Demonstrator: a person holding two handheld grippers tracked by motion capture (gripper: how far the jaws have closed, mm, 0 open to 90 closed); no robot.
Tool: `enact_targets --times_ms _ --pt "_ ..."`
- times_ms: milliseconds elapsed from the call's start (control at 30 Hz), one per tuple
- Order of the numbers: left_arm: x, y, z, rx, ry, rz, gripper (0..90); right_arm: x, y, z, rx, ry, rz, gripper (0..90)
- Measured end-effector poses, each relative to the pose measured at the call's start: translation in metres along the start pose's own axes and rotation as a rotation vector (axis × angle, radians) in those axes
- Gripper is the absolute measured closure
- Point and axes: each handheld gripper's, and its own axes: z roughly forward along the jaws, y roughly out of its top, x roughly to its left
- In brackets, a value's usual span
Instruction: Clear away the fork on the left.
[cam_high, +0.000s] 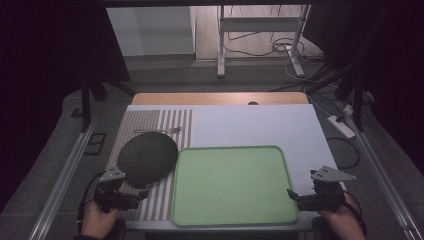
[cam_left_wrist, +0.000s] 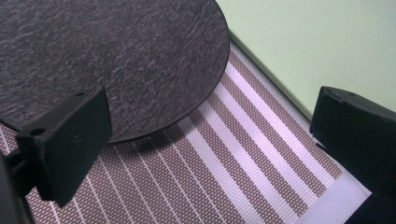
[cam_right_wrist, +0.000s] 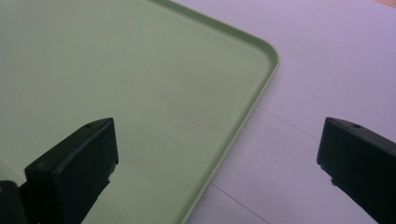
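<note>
So both grippers are sitting at the near edge of the worktop (cam_high: 260, 125), one in each hand, and neither has anything in it. The left gripper (cam_high: 142, 195) is low over the striped mat (cam_high: 170, 125), jaws spread wide apart, pointing toward the dark round plate (cam_high: 148, 157). In the left gripper view the plate (cam_left_wrist: 107, 60) lies flat on the mat (cam_left_wrist: 205, 177), its rim just past the left jaw, not touching either jaw as far as I can tell. The plate's right edge comes right up to the green tray (cam_left_wrist: 317, 42), maybe overlapping its rim a bit from above.

The right gripper (cam_high: 291, 194) is at the tray's (cam_high: 227, 185) near right corner, jaws also wide apart. In the right gripper view the tray's rim (cam_right_wrist: 243, 121) runs between the two jaws, one jaw over the tray floor and the other over the white worktop (cam_right_wrist: 327, 60). Can't tell if either jaw actually touches the tray.

There's also a fork (cam_high: 159, 131) lying on the mat beyond the plate, well away from both grippers.
</note>
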Motion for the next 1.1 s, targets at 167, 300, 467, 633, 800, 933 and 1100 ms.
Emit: enact_targets --times_ms 167,300,467,633,800,933,1100 --pt "-0.0009 0.0000 0.0008 0.013 -0.007 0.015 0.1 -0.0002 0.0006 0.0008 0.002 0.008 -0.001 0.0" --pt "0.0000 0.0006 0.0019 0.022 -0.027 0.016 0.4 0.0007 0.0008 0.0011 0.007 0.007 -0.011 0.0" --pt "0.0010 0.0005 0.0019 0.021 -0.043 0.016 1.0 -0.0001 0.0005 0.0010 0.004 0.008 -0.003 0.0" --pt "0.0024 0.0004 0.0017 0.019 -0.054 0.009 1.3 0.0009 0.0008 0.0017 0.013 0.006 -0.012 0.0" --pt "0.0031 0.0009 0.0023 0.025 -0.062 0.002 1.2 0.0010 0.0008 0.0020 0.014 0.008 -0.011 0.0" --pt "0.0043 0.0015 0.0026 0.029 -0.069 -0.004 0.7 0.0011 0.0009 0.0021 0.017 0.010 -0.015 0.0" --pt "0.0019 0.0027 0.0027 0.028 -0.060 0.012 0.0 0.0014 0.0009 0.0024 0.020 0.014 -0.020 0.0"
